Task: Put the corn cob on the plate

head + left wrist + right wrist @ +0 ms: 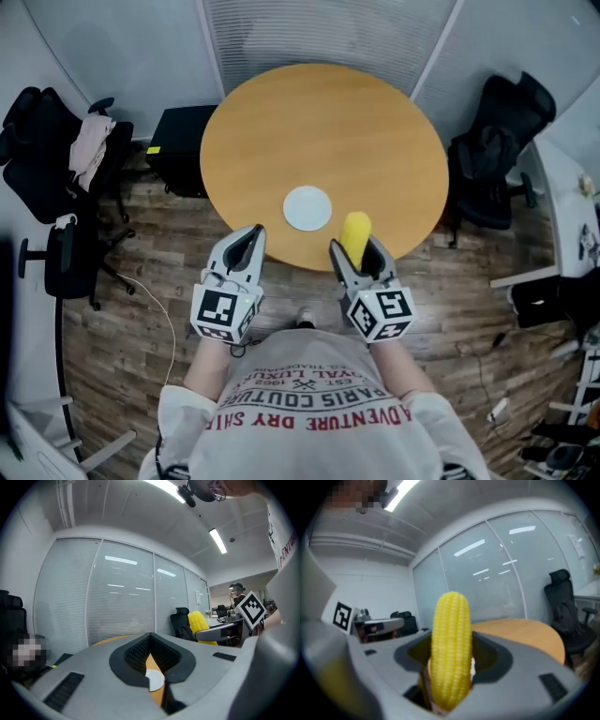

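Observation:
My right gripper (357,257) is shut on a yellow corn cob (355,233), which stands up out of its jaws at the near edge of the round wooden table (281,122). The right gripper view shows the corn cob (450,648) upright and clamped low down between the jaws. A small white plate (307,208) lies on the table just left of the cob and ahead of both grippers. My left gripper (247,247) hangs at the table's near edge, shut with nothing in it; a sliver of the plate (155,680) shows past its closed jaws.
Black office chairs stand at the left (47,150) and right (497,150) of the table. A black box (178,150) sits on the wooden floor by the table's left side. Glass walls with blinds (328,37) close off the back.

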Tool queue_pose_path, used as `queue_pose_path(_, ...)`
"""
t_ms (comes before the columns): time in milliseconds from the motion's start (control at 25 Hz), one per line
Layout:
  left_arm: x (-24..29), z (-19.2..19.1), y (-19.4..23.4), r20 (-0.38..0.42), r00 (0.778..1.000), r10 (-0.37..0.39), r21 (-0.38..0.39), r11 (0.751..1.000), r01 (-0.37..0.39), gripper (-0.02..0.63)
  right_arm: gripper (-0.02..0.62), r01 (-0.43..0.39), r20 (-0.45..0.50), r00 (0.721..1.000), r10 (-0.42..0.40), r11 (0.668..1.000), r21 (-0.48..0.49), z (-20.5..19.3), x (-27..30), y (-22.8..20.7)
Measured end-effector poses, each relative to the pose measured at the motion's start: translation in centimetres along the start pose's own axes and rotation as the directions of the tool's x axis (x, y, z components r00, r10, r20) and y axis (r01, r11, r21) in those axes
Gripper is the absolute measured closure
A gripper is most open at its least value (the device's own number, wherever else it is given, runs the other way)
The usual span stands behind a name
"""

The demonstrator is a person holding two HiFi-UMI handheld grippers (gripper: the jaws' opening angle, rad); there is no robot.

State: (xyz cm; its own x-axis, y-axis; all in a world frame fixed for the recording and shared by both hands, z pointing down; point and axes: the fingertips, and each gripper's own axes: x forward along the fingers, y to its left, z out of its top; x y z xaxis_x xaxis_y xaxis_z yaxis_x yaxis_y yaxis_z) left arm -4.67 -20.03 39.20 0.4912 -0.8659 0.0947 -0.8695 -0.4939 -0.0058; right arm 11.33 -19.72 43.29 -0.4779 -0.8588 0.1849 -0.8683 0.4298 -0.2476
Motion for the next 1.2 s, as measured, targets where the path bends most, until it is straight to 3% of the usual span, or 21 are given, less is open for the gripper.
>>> queue_pose_path(240, 4.8, -0.1, 1.1, -0.012, 0.999, 0.046, -0.008, 0.999, -0.046, 0.574, 0.327, -0.033, -0.020, 0.999, 0.032, 0.999, -0.035, 1.3, 3.9, -3.7)
queue_pose_path(520, 7.6, -1.6, 3.0, -0.058, 0.997, 0.058, -0.027, 0.998, -0.059, 0.574, 0.328, -0.040, -0.086, 0.995, 0.040, 0.999, 0.008, -0.3, 7.2, -5.7)
queue_pose_path(920, 12.5, -2.3, 7.2, -0.081, 0.996, -0.029, -0.035, 0.999, 0.026, 0.573, 0.327, -0.002, -0.175, 0.984, 0.005, 1.000, 0.021, -2.2, 13.0, -6.0)
queue_pose_path(1200, 15.6, -3.1, 10.1, -0.090, 0.990, -0.106, -0.069, 0.993, 0.100, 0.573, 0.327, 0.037, -0.290, 0.957, -0.025, 0.999, 0.037, -5.6, 17.4, -6.2)
